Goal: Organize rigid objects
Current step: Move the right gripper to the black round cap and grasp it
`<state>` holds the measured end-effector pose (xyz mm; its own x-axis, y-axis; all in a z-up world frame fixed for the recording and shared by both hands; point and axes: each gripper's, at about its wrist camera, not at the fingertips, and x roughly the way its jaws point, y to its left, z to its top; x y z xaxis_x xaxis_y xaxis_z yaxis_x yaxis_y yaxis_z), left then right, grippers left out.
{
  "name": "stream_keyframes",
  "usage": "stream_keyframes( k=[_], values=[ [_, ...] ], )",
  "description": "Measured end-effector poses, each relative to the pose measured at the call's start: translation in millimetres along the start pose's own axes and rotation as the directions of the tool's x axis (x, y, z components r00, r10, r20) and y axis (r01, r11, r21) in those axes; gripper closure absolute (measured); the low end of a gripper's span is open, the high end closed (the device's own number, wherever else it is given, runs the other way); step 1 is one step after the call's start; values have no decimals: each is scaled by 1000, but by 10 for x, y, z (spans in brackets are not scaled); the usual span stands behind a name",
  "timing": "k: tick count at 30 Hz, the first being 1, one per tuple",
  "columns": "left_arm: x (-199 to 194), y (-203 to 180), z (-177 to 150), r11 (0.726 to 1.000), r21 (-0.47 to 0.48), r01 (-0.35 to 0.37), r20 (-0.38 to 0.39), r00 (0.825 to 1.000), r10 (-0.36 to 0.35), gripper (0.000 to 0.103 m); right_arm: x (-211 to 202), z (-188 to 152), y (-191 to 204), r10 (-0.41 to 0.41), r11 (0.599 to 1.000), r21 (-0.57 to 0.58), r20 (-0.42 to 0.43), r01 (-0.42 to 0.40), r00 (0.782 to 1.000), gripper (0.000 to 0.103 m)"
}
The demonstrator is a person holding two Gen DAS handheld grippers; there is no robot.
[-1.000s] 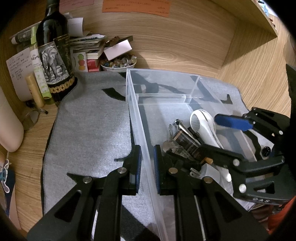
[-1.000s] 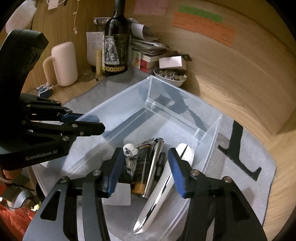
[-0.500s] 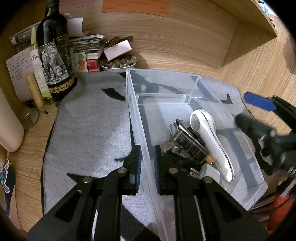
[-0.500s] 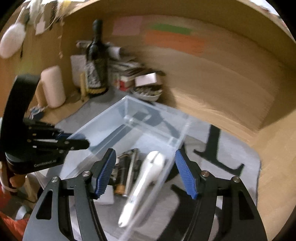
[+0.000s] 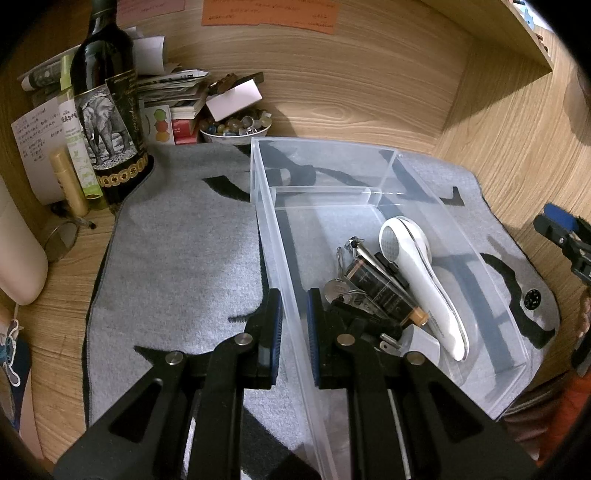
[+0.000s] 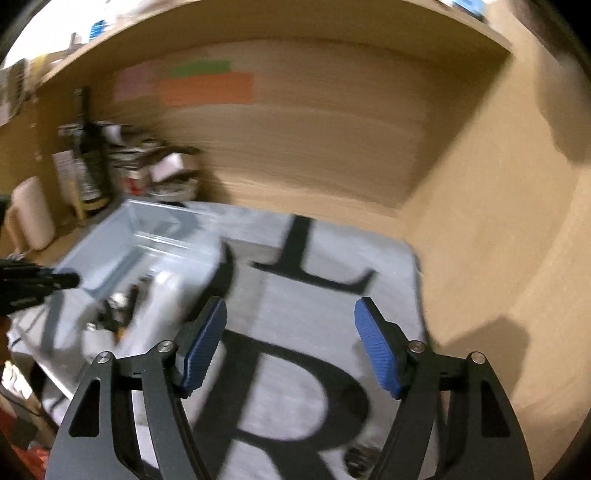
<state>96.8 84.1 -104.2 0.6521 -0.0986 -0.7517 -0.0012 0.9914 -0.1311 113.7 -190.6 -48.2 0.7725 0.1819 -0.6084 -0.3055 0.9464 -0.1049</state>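
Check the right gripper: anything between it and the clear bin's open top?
Nothing visible. The right gripper is open and empty over the grey mat, with the clear bin off to its left. The left gripper clamps the bin's near wall only.

Home desk nook, wine bottle point(image 5: 105, 99), stacked papers point(image 5: 170, 83), sticky notes point(image 5: 269, 13)
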Motion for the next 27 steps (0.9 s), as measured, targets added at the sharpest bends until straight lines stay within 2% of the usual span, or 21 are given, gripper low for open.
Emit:
stream_keyframes(
  k=[8, 16, 17, 22, 27],
  values=[
    [-3, 2, 1, 1000, 1, 0, -1, 1000, 0, 91, 80, -432, -452, -67, 989, 123, -113, 81, 991, 34],
    [20, 21, -9, 1000, 3, -2, -9, 1000, 2, 91, 158, -858, -535, -49, 979, 183, -204, 88, 978, 36],
    [23, 22, -9, 1000, 1, 0, -10, 1000, 0, 91, 149, -889, -533, -44, 978, 189, -207, 84, 977, 38],
    [32, 31, -19, 1000, -1, 3, -9, 1000, -3, 90, 206, -988, -512, -21, 980, 185, -246, 68, 969, 70],
    [34, 33, -24, 1000, -1, 4, -9, 1000, -4, 90, 156, -961, -476, -12, 982, 182, -214, 52, 977, 70]
  ],
)
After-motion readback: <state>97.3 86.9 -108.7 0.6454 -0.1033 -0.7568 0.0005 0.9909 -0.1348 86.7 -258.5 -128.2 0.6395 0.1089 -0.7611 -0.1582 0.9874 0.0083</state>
